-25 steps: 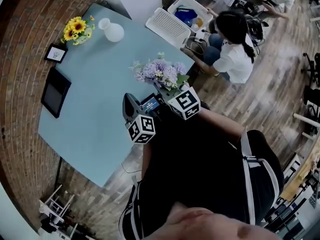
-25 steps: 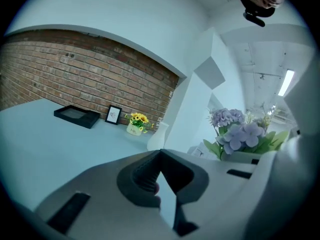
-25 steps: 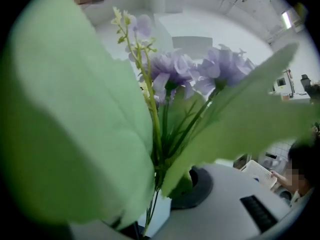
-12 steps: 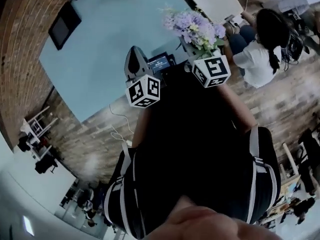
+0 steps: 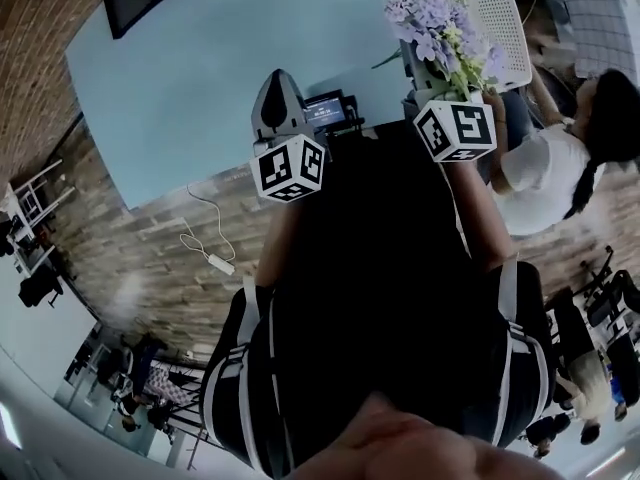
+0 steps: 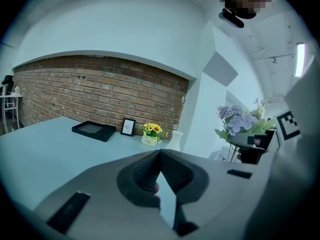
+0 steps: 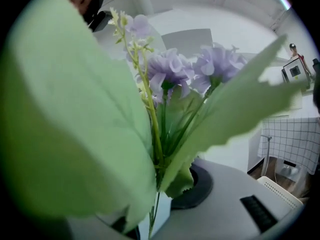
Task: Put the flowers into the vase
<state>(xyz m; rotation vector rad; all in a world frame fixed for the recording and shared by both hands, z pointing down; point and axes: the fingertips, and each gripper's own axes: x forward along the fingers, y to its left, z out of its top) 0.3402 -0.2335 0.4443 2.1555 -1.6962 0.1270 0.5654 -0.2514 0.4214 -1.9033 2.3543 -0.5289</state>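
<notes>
A bunch of purple flowers (image 5: 436, 20) with green leaves stands up from my right gripper (image 5: 424, 84), which is shut on the stems (image 7: 154, 149). The blooms (image 7: 172, 66) and a big leaf fill the right gripper view. In the left gripper view the same bunch (image 6: 242, 122) shows at the right. The white vase (image 6: 175, 140) stands far off on the light blue table (image 6: 45, 144), by the brick wall. My left gripper (image 6: 160, 153) is shut and holds nothing; it hovers at the table's near edge (image 5: 279, 96).
Beside the vase are a pot of sunflowers (image 6: 151, 132), a small picture frame (image 6: 128, 126) and a flat black tablet (image 6: 93, 130). A white basket (image 5: 500, 23) and a seated person in a white shirt (image 5: 555, 183) are to the right of the table.
The head view has swung down, so the table slid up the frame and the vase and sunflowers left it. The right gripper carried the flowers rightward, away from the left gripper.
</notes>
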